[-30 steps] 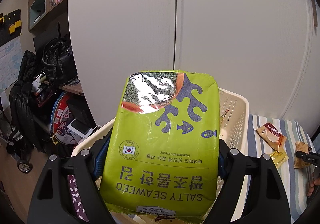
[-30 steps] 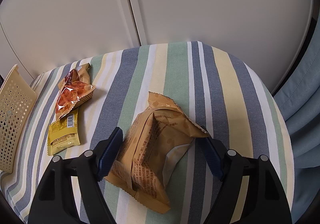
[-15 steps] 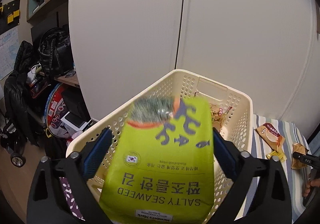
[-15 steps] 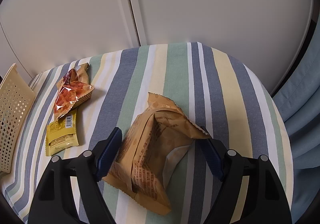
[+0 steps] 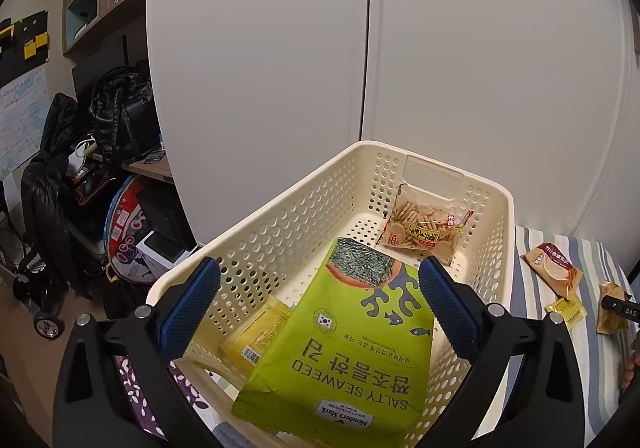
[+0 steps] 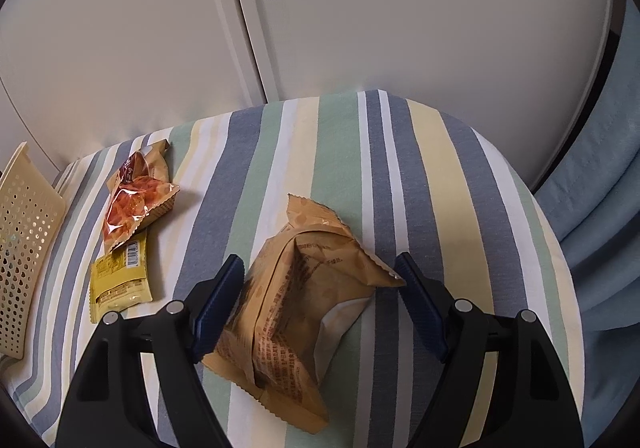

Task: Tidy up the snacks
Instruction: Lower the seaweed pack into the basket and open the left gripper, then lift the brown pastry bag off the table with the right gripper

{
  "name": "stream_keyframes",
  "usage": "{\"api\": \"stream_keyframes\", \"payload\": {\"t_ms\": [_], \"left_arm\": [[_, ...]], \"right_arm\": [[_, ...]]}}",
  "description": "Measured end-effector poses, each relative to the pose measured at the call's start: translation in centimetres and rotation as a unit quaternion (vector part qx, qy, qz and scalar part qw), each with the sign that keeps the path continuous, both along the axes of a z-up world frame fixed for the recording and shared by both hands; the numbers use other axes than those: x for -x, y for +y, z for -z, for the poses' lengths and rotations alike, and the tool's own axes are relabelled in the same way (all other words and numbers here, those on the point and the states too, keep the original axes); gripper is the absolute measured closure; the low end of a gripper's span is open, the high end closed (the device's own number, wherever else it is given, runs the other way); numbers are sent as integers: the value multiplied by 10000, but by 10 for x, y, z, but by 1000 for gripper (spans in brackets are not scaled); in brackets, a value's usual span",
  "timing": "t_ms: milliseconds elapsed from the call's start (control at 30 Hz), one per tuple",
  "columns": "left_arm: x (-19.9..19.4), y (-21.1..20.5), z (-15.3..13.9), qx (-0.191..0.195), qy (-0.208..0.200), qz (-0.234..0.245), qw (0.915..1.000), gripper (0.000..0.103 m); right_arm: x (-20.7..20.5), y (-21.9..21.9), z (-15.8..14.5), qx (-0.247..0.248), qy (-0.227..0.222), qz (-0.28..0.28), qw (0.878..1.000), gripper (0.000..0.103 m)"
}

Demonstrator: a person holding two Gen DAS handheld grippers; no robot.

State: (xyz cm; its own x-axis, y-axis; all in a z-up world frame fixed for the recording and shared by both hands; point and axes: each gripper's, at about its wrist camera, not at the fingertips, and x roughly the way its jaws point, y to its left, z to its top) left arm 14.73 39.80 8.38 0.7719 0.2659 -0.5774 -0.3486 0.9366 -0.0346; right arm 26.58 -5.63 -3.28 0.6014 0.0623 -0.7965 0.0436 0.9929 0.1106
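- the green seaweed bag (image 5: 348, 344) lies in the cream basket (image 5: 280, 216), its near end propped toward us and its far end down on the basket floor.
- our left gripper (image 5: 320, 304) hangs over the near rim with its blue pads spread wide; the bag sits between and below them, and neither pad touches it.
- a yellow packet (image 5: 256, 332) lies flat on the basket floor just left of the seaweed bag, partly under its edge.
- a clear pack of small crackers (image 5: 420, 228) leans in the far right corner of the basket, just beyond the top of the seaweed bag.
- on the striped cloth (image 6: 340, 152), in the right wrist view, a crumpled tan snack bag (image 6: 296, 304) lies between the fingers of our right gripper (image 6: 318, 288).
- that gripper is wide open too; the left pad is just beside the bag's side, the right pad near its pointed corner, and we cannot tell whether either one touches.
- to the left of the tan bag, well apart, an orange-red snack pouch (image 6: 136, 200) lies with its lower end over a small yellow wrapper (image 6: 120, 276).
- the basket's perforated side shows at the far left edge of that view, beside those two packets.
- white cabinet doors (image 5: 360, 48) stand behind the basket and the cloth.
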Motion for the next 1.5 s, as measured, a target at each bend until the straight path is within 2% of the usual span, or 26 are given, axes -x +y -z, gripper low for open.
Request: {"api": "stream_keyframes", "payload": {"t_ms": [400,533,600,833,900,967,1300,1500], "left_arm": [[6,14,-2,218,-131,-203,9995,2],[8,19,-2,302,-177,-240,9991,2],[9,22,-1,347,-187,-267,9989,2],[12,33,-1,523,-255,-331,9978,2],[13,35,0,584,-275,-341,9973,2],[14,38,0,632,-298,-353,9969,2],[17,42,-1,703,-375,-441,9958,2],[20,51,-2,852,-426,-540,9940,2]], "right_arm": [[-3,11,4,77,134,-13,9999,26],[-6,24,6,419,239,25,9988,25],[-7,30,7,554,253,49,9981,26],[1,35,1,576,232,226,9978,34],[6,37,-3,548,185,207,9981,36],[12,45,-8,483,131,142,9986,48],[28,62,-43,95,-210,-68,9997,50],[32,89,-80,-317,-520,-372,9974,53]]}}
